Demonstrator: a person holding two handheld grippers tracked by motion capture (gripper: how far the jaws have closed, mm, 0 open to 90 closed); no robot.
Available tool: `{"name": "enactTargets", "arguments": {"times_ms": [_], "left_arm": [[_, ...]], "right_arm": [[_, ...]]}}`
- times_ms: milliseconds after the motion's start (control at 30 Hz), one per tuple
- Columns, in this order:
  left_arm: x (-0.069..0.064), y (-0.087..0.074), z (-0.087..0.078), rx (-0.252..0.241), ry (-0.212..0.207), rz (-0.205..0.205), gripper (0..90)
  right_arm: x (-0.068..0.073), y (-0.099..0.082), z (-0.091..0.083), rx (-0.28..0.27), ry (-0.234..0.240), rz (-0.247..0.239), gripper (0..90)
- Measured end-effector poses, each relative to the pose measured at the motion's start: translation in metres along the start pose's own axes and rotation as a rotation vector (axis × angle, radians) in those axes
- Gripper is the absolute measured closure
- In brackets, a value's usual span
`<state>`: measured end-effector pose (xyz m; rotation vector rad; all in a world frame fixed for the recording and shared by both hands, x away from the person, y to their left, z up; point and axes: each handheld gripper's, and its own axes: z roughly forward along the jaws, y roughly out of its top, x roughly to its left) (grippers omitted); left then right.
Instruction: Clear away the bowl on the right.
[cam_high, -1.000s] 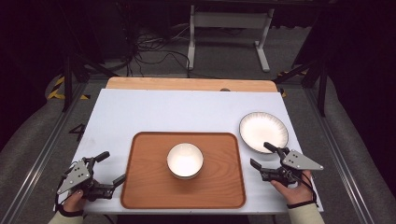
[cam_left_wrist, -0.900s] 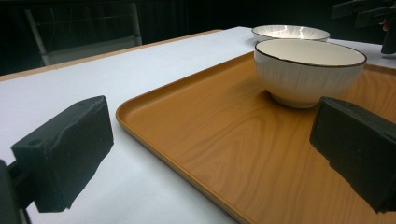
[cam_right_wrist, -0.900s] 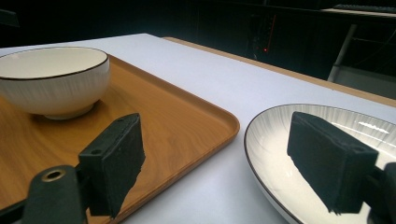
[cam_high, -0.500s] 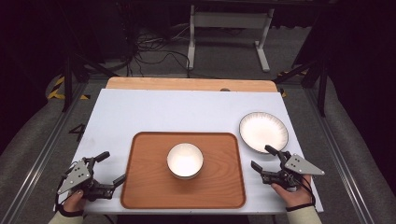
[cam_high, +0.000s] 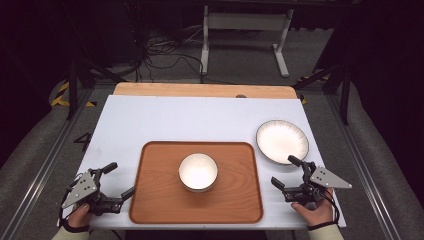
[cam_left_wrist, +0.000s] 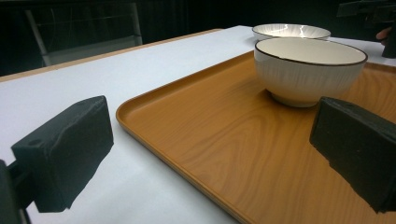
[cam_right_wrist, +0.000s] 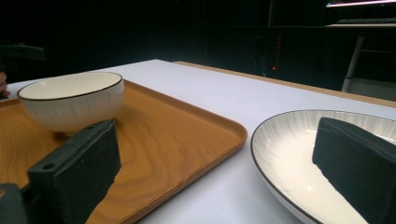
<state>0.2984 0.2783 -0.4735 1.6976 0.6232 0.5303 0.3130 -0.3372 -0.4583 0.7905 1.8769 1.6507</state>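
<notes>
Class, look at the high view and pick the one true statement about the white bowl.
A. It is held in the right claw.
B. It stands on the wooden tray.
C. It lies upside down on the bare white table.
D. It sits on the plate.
B. The bowl stands upright near the middle of the wooden tray, apart from the plate, which rests on the white table to the tray's right.

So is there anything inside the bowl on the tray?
Empty: the bowl shows only its bare white inside, standing upright on the tray.
</notes>
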Motion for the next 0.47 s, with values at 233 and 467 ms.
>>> {"name": "enactTargets", "arguments": {"times_ms": [233, 467], "left_arm": [[0.0, 0.0, 0.0, 0.001, 0.0, 0.0, 0.3], [0.0, 0.0, 0.0, 0.0, 0.0, 0.0, 0.3]], "right_arm": [[-0.0006, 0.0, 0.0, -0.001, -0.003, 0.005, 0.0], [-0.0015, 0.0, 0.0, 0.0, -0.003, 0.014, 0.0]]}}
